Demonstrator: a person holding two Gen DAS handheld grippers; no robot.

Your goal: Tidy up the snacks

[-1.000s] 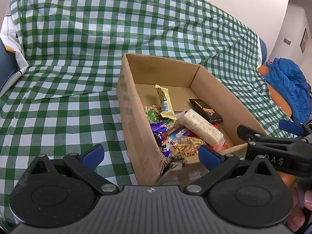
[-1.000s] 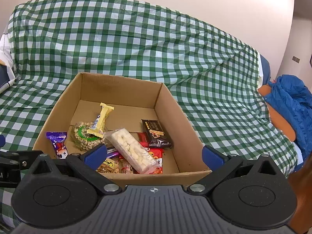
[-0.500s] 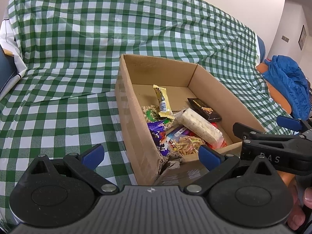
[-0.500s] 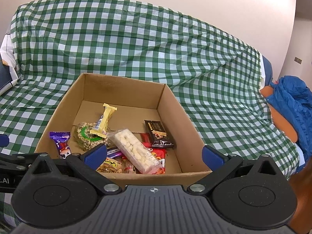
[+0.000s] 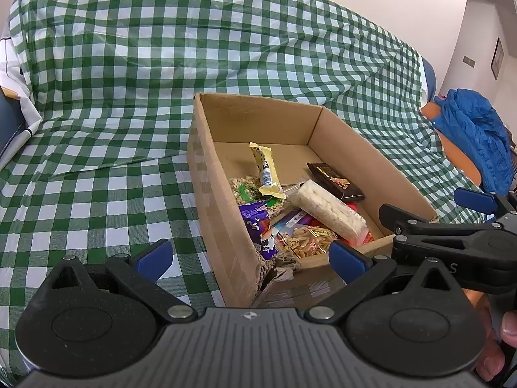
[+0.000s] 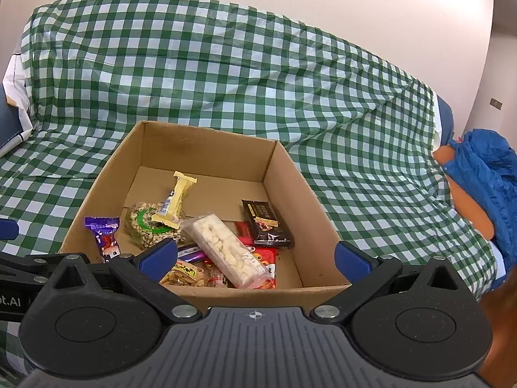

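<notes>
— Where are the snacks right now?

— All inside the cardboard box (image 6: 284, 190) on the green checked cloth (image 6: 226, 74): a yellow bar (image 6: 176, 199) lying across a bag of cereal rings (image 6: 145, 223), a long clear pack of white puffs (image 6: 226, 252) on top of the red packets, a dark chocolate bar (image 6: 266, 228) just beside it, and a purple candy (image 6: 103, 236) against the left wall.

— And your fingers?

— My left gripper (image 5: 250, 257) and right gripper (image 6: 255, 257) both hover at the near edge of the box, fingers spread wide, holding nothing.

— What worries you?

— The pile overlaps. If I reach for the white puffs, I judge a finger could catch the red packets underneath and drag both. The near corner of the box (image 5: 278, 268) looks torn too, so bumping it may shove the whole box across the slick cloth.
</notes>
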